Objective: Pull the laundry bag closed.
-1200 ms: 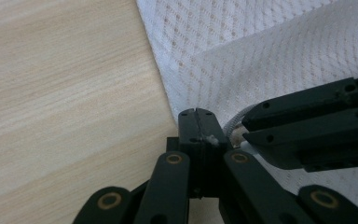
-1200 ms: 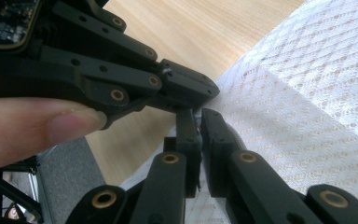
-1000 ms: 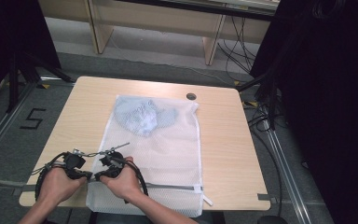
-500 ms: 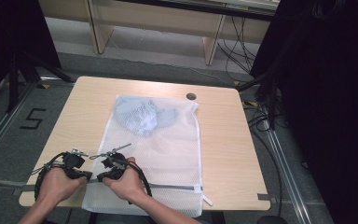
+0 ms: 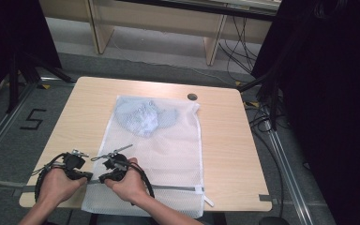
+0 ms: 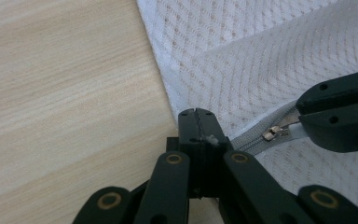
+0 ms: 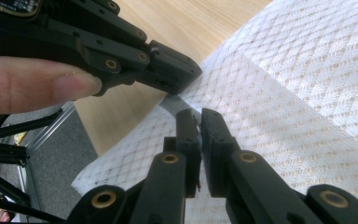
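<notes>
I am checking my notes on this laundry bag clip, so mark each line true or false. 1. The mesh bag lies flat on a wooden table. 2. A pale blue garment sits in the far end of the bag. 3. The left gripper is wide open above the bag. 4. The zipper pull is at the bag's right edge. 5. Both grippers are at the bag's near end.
1. True: the mesh bag lies flat on the table.
2. True: the garment is at the far end.
3. False: the left gripper is shut on the zipper end.
4. False: the pull is near the left edge, at the right gripper.
5. True.
</notes>
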`<action>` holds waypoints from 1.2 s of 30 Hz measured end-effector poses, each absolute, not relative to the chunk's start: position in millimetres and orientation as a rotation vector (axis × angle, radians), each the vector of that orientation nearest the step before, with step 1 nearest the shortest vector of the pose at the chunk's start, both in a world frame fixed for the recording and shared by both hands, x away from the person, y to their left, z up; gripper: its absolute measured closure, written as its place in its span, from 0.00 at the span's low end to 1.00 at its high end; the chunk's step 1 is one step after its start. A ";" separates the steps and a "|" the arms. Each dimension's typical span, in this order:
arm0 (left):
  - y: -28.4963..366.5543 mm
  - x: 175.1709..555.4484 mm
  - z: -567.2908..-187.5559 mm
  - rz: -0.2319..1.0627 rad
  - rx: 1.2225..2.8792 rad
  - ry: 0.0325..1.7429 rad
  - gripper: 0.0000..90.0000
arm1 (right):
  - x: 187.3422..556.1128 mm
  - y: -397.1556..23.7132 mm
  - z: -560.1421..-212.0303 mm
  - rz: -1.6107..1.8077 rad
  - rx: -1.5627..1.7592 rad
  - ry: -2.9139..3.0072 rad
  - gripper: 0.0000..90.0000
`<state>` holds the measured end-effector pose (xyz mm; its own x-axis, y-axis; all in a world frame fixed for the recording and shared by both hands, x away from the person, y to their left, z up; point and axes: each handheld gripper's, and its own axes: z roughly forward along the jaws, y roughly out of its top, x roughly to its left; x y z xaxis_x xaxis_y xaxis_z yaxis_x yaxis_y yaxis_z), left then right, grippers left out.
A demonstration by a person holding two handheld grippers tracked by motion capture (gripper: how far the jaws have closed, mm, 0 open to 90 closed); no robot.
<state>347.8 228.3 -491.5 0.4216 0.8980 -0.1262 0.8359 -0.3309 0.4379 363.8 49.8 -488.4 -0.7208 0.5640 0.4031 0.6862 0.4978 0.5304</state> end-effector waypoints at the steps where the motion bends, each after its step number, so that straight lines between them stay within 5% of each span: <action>1: 228.3 347.6 -491.9 0.196 2.237 1.471 1.00 | 363.6 49.3 -488.1 -1.031 -1.086 -2.566 0.97; 36: 228.3 347.8 -491.5 0.191 2.242 1.472 1.00 | 361.4 31.5 -484.0 -1.022 -1.093 -2.568 0.97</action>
<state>347.8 228.3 -491.5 0.4212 0.8980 -0.1269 0.8357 -0.3299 0.4391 361.4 31.5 -484.0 -0.7169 0.5730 0.3970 0.6892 0.4966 0.5276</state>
